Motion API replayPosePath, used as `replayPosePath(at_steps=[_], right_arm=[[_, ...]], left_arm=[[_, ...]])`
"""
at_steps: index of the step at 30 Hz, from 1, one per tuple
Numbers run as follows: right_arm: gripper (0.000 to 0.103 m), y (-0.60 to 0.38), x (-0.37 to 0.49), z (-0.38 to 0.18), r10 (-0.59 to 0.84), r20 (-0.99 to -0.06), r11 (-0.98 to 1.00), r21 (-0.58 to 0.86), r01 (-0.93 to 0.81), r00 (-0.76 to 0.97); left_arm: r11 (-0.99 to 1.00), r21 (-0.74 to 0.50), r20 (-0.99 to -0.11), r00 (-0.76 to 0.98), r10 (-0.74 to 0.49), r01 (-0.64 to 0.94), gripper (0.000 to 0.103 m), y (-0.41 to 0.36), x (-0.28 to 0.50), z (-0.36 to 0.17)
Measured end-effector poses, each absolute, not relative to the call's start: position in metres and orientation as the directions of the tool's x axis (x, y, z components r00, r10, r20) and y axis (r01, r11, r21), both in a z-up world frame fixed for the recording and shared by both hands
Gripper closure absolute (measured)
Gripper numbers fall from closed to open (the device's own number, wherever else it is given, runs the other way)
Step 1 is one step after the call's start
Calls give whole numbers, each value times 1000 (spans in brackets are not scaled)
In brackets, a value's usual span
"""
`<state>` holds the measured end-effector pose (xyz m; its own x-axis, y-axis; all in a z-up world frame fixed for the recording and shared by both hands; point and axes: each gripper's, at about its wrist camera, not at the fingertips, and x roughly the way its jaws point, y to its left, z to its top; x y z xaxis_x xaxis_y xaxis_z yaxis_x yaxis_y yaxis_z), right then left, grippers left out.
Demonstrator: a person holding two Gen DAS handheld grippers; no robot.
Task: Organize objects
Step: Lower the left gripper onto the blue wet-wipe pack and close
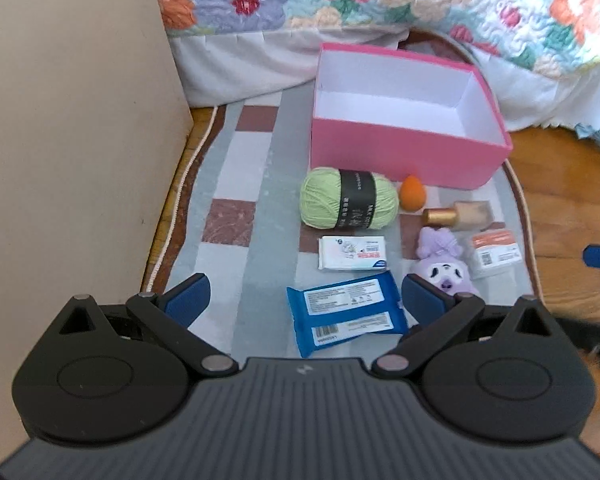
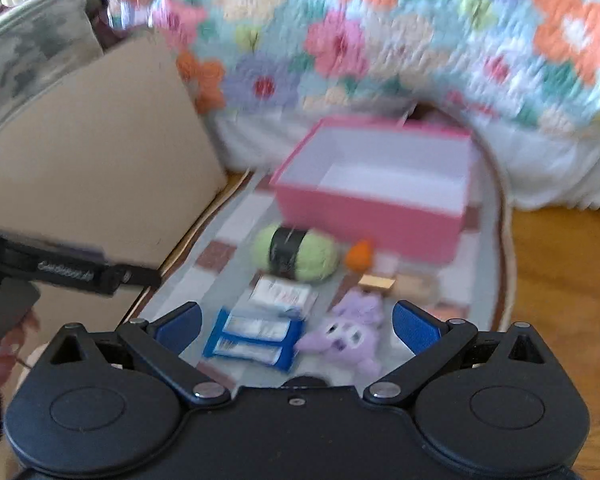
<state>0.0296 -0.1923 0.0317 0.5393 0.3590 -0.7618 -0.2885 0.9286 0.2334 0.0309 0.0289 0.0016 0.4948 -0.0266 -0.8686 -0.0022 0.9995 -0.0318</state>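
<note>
Seven loose items lie on the rug (image 1: 228, 184) in front of the pink box (image 1: 404, 152), none yet inside; its white interior is bare. Nearest the box: green yarn ball (image 1: 348, 197) with dark label band, orange sponge (image 1: 412, 194) just beside it, bottle (image 1: 458, 214) lying flat. Further from the box: white packet (image 1: 352, 253), blue wipes pack (image 1: 346, 318), purple plush toy (image 1: 442, 264), small orange-topped container (image 1: 494, 252). Left gripper (image 1: 304, 300) and right gripper (image 2: 296, 330) both hover short of the items, jaws spread, holding nothing. Risks, judged: yarn may roll or compress out of a pinch; the flat, slick wipes pack offers little edge; crowded neighbours could get knocked. Right view blurred.
</note>
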Motion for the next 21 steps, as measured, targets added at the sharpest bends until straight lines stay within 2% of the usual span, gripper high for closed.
replayPosePath(at_steps=[2,7,12,15,21], right_arm=[[0,-183,41,18,360,-790,922,222,-316,496],[0,-172,62,-20,391,-816,916,299,-267,426],[0,-155,74,-49,355,-839,926,257,-275,412],[1,-152,80,-67,383,-840,919,303,-252,384],[2,-152,86,-98,384,-854,923,362,-129,352]], left_arm=[[995,-99,-881,465,-87,-2,0,35,43,-10],[973,-227,-900,391,-194,-41,2,44,60,-52],[979,-193,-922,353,-159,-61,4,43,69,-90],[976,-192,-917,373,-141,-103,6,50,73,-103],[963,-246,-912,363,-191,-112,10,62,76,-129]])
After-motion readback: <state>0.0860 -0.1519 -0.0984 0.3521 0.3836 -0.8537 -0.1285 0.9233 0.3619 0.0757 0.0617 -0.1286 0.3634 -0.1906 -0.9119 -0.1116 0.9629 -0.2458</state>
